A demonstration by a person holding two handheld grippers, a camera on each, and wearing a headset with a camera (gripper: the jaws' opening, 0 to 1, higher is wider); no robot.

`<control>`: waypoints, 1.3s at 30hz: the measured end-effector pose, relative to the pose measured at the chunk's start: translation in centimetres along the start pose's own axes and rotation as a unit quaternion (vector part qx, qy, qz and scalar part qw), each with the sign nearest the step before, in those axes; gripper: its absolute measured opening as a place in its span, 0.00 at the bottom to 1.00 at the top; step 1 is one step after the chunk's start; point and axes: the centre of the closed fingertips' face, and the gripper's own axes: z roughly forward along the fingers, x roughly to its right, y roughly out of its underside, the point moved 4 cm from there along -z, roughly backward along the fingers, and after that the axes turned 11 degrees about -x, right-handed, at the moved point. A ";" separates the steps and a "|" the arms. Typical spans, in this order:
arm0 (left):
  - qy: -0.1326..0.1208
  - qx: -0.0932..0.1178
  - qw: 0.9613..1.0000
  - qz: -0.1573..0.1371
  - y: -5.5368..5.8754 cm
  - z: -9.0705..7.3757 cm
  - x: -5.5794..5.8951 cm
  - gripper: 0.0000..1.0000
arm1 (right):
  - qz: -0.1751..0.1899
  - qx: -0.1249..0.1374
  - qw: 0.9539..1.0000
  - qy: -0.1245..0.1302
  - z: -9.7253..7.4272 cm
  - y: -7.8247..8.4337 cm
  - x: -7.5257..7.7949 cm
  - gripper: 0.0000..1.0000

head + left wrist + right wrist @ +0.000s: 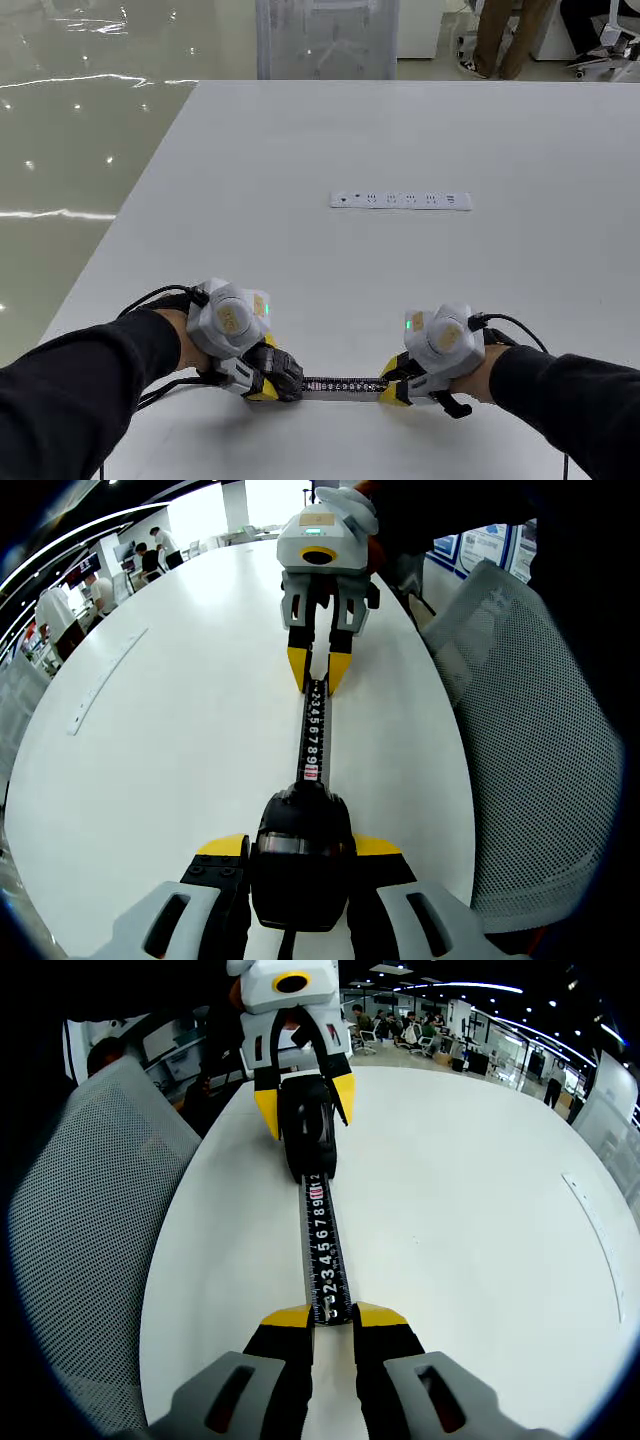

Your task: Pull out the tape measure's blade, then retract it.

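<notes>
blade (322,1250) shows white numerals 1 to 9 on black. left gripper (300,845) clamps the black tape measure (302,880); right gripper (333,1316) pinches the blade tip.

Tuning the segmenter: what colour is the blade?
The blade is black with white numerals; clearest in the right gripper view.

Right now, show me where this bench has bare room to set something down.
Bare table lies between the power strip and the blade, and beyond the strip. Crowded: the near edge, where left gripper, tape measure and right gripper line up.
</notes>
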 end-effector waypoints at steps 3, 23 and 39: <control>-0.001 -0.001 1.000 0.000 0.0 0.0 0.0 0.33 | 0.001 0.001 1.000 0.001 -0.1 0.2 -0.1 0.11; 0.000 -0.003 1.000 0.001 0.0 0.0 0.0 0.33 | 0.015 0.000 1.000 0.007 -1.0 2.0 0.0 0.11; -0.001 -0.001 1.000 -0.002 0.0 0.0 0.0 0.33 | 0.026 0.001 1.000 0.009 -1.9 3.3 0.2 0.11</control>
